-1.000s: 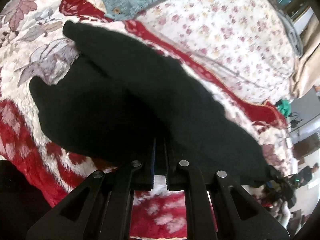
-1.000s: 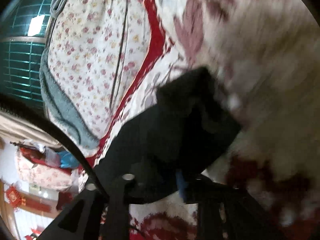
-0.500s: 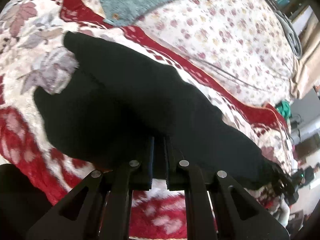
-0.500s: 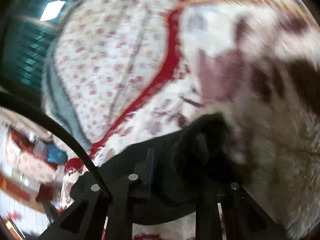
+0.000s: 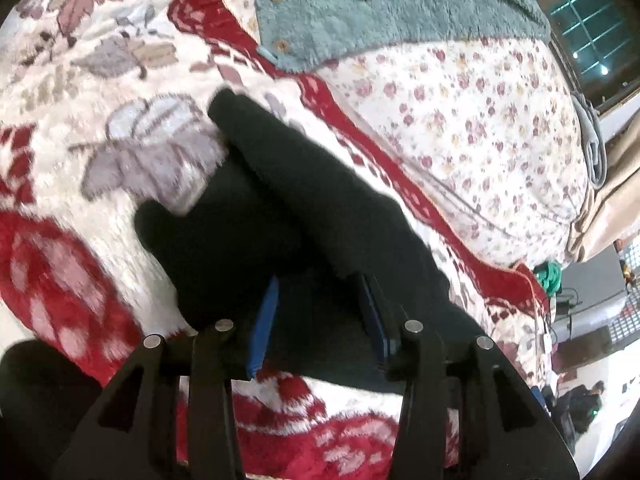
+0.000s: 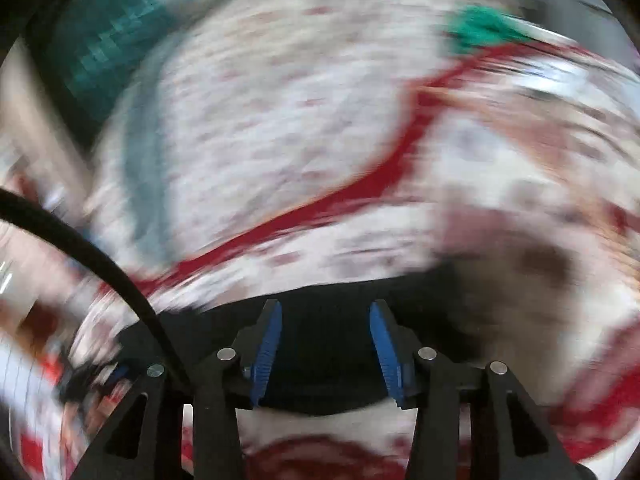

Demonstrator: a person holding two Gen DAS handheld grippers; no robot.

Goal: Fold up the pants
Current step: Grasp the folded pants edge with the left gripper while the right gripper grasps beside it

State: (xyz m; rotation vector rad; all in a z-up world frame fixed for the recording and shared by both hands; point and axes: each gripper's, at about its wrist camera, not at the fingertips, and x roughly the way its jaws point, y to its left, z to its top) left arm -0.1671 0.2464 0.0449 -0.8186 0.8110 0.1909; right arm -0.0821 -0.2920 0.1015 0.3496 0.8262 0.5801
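Now the black soft fabric pants (image 5: 304, 216) lie folded on the red-and-white fleece blanket (image 5: 60, 280); left gripper (image 5: 320, 312) and right gripper (image 6: 326, 340) are opening their fingers, likely to release the cloth.

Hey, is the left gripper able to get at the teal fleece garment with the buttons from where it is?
Probably yes. The left gripper has its jaws opening over the black pants, and nothing stands between it and the teal fleece garment farther up the bed.
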